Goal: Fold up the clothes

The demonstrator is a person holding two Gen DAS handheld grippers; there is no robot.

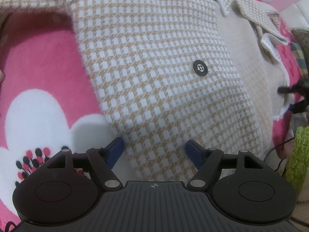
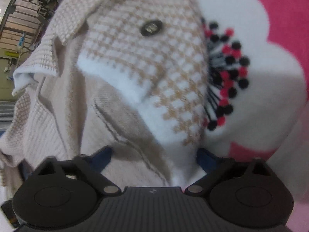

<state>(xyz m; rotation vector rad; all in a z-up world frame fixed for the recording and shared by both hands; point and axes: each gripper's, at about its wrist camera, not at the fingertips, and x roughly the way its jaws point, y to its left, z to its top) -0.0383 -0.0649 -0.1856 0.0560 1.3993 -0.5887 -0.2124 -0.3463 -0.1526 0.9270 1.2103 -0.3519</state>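
The tan and white checked knit jacket (image 1: 154, 77) lies on a pink flower blanket (image 1: 38, 67). The left tool (image 1: 154, 150) and right tool (image 2: 154, 156) both stand half open over the jacket's edge, not squeezing it.

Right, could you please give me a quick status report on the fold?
Left tongs open, straddling cardigan edge. Right tongs open over hem. Cardigan flat on pink blanket. Nothing in the way.

Light soft, even, indoor. Gripper shadows fall on blanket (image 1: 48, 67). Left view sharp; right view motion-blurred. Fisheye bending strong at edges. No glare.
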